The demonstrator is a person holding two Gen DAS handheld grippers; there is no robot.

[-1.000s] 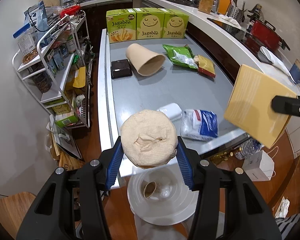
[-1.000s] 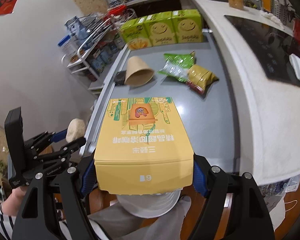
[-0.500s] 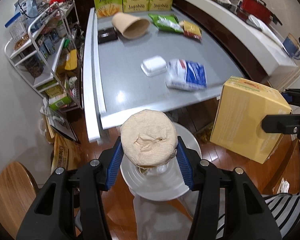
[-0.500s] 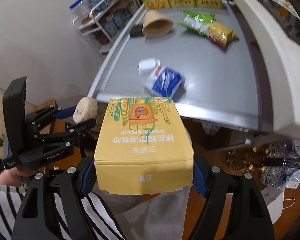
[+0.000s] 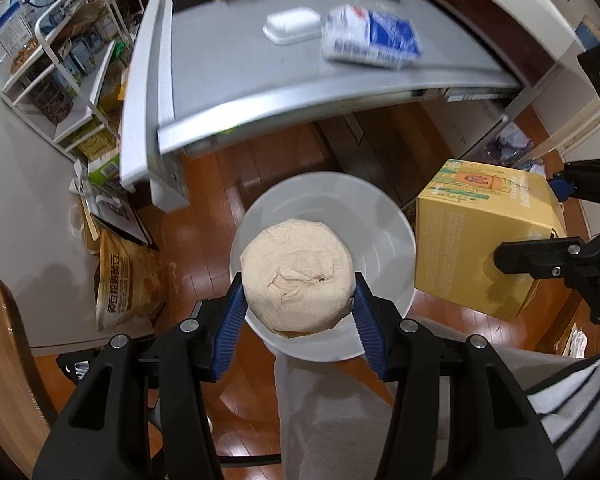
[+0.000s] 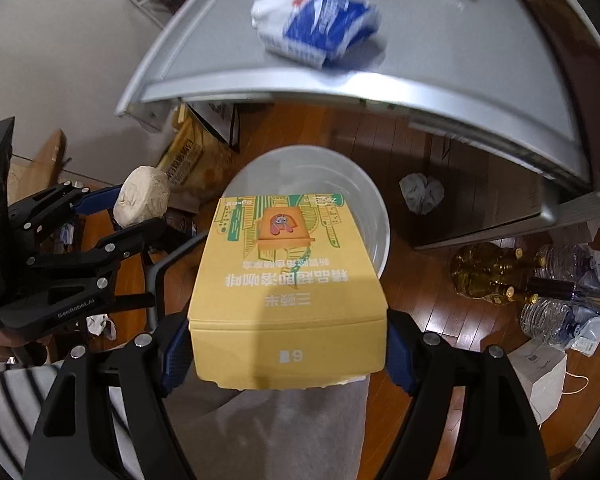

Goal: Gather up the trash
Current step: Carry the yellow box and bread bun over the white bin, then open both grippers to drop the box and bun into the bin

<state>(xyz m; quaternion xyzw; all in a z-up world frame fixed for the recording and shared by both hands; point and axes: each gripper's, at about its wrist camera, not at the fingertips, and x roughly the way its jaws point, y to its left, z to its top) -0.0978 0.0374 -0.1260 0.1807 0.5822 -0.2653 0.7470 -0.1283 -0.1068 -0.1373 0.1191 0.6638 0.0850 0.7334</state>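
The left gripper (image 5: 298,306) squeezes a beige paper wad (image 5: 297,274) above the white bin (image 5: 384,216). The right gripper (image 6: 288,354) grips a yellow box (image 6: 288,280). Only the right view shows bottles (image 6: 496,276) right of its fingers (image 6: 176,354).

You have a beige, crumpled paper roll (image 5: 296,274) pinched end-on above the near side of the round white bin (image 5: 384,216). To its right, your yellow printed carton (image 6: 286,288) sits tilted, its far end over the same bin's opening.

A beige paper wad (image 5: 296,274), a yellow box (image 6: 286,292) with green print, a white bin (image 5: 384,216).
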